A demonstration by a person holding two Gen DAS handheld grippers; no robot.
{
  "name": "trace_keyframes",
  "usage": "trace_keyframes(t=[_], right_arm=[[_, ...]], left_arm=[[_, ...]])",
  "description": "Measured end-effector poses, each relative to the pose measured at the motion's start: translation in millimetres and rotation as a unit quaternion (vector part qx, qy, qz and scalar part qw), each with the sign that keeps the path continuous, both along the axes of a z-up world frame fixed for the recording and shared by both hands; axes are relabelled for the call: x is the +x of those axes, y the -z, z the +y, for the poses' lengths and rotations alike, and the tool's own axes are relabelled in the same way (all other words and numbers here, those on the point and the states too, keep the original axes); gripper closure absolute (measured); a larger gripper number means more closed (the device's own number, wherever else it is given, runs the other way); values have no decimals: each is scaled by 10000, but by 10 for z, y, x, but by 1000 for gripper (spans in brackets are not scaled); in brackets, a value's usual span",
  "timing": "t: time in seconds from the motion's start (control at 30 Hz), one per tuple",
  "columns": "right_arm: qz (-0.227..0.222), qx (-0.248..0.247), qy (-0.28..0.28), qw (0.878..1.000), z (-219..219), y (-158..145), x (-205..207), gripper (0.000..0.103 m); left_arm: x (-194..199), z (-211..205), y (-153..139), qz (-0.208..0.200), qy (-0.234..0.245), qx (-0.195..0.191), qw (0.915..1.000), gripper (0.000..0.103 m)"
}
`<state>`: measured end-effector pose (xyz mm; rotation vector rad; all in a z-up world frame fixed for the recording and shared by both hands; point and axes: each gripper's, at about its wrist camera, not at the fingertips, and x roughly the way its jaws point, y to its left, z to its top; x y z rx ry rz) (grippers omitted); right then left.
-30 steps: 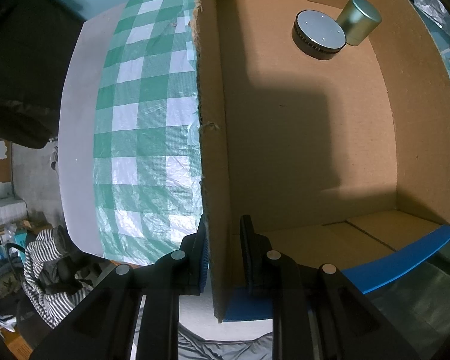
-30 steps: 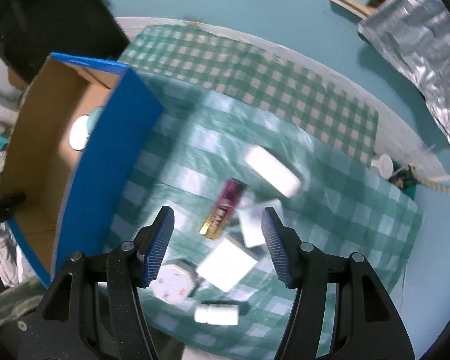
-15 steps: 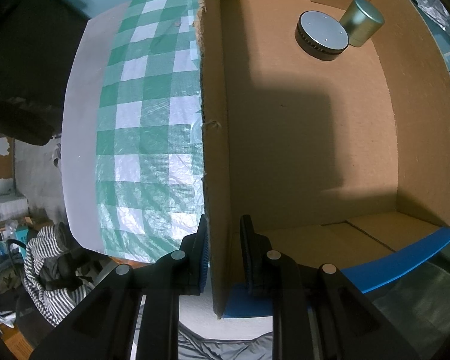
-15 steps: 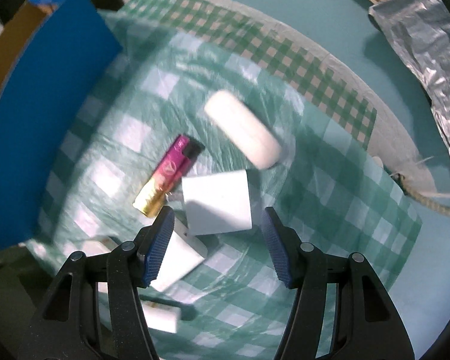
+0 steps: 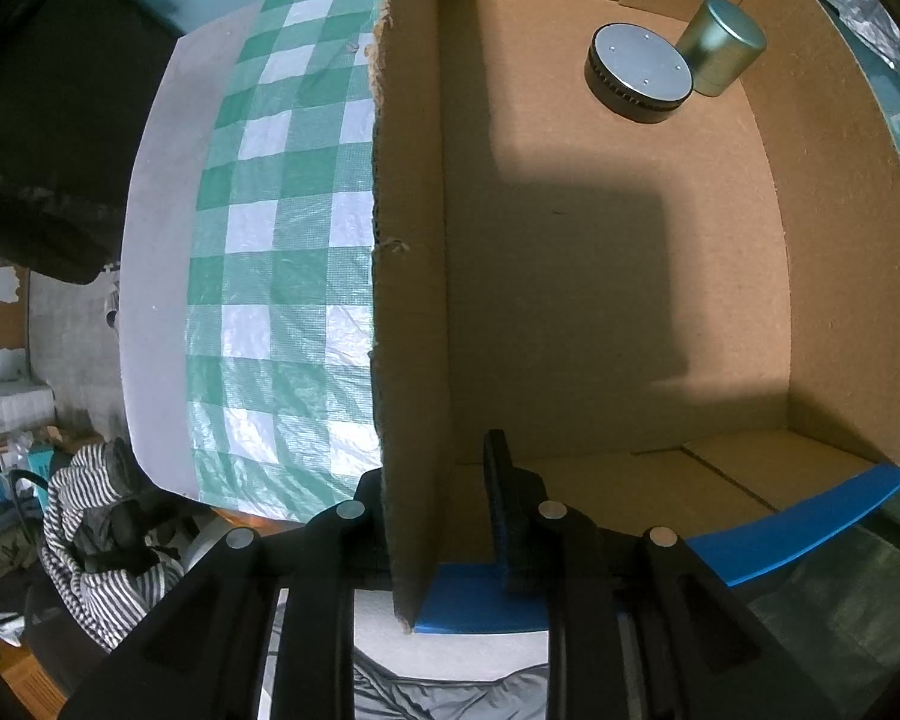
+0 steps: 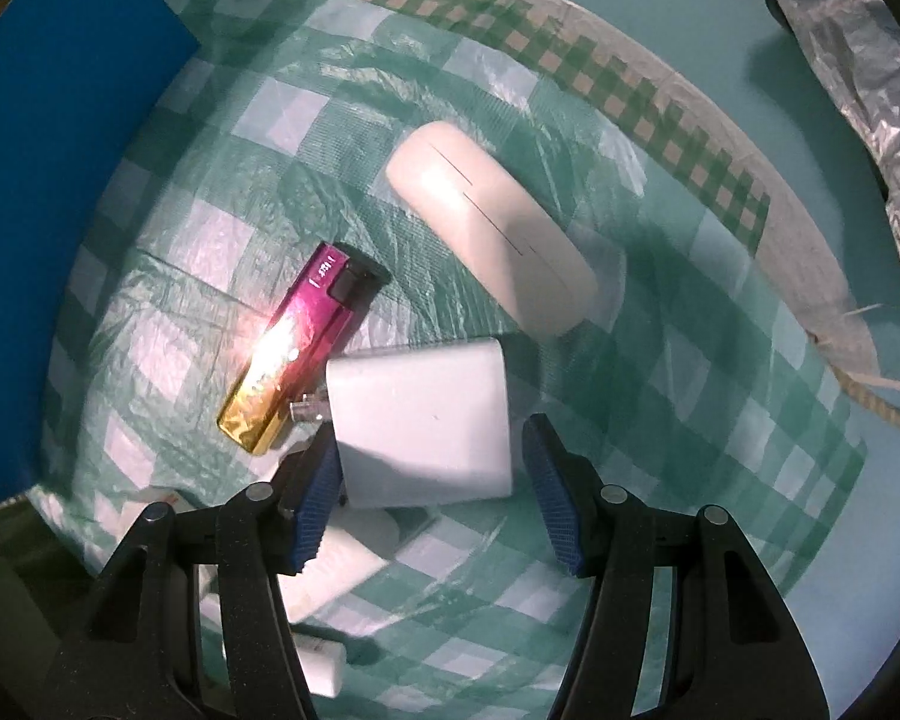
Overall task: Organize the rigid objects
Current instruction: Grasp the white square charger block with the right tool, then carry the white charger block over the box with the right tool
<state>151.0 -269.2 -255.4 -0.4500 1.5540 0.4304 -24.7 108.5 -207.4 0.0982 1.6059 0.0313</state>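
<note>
My left gripper [image 5: 444, 516] is shut on the near side wall of a cardboard box [image 5: 411, 300]. Inside the box lie a flat round metal disc [image 5: 639, 69] and a metal cylinder [image 5: 723, 45] at the far end. My right gripper [image 6: 429, 492] is open, its fingers on either side of a white square charger [image 6: 420, 420] on the green checked cloth. A pink-and-gold lighter [image 6: 297, 354] lies left of the charger. A white oblong case [image 6: 492, 222] lies beyond it.
The box's blue outer wall [image 6: 60, 180] stands to the left in the right wrist view. More white objects [image 6: 342, 558] lie under the right gripper. Crumpled foil [image 6: 858, 60] lies at the far right. The table edge [image 5: 156, 300] and striped clothes [image 5: 90, 528] are left of the box.
My right gripper has dropped down and forward over the cloth until its open fingers straddle the white charger. The left gripper has kept its hold on the box wall.
</note>
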Motion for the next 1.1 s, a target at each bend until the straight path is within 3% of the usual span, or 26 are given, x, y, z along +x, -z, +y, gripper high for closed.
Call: trace_keyframes(t=[0.17,0.57,0.83,1.1], right_arm=[[28,51,94,9999,-1,18,40,53],[52,192,603,9980,-75,-52,60,53],[45,408,789,9960,-32,-305,-3,53],[-21,599,626,9962,160,-673,-88,53]], left_arm=[[-11,28,7,-5,-8,-21,10000,81],[-4,-13,4,-8,69,1,10000,81],[-15,-53,-23,-37,90,-38,9999,81],[-16,-50,-58,-52,120,-92,9999,81]])
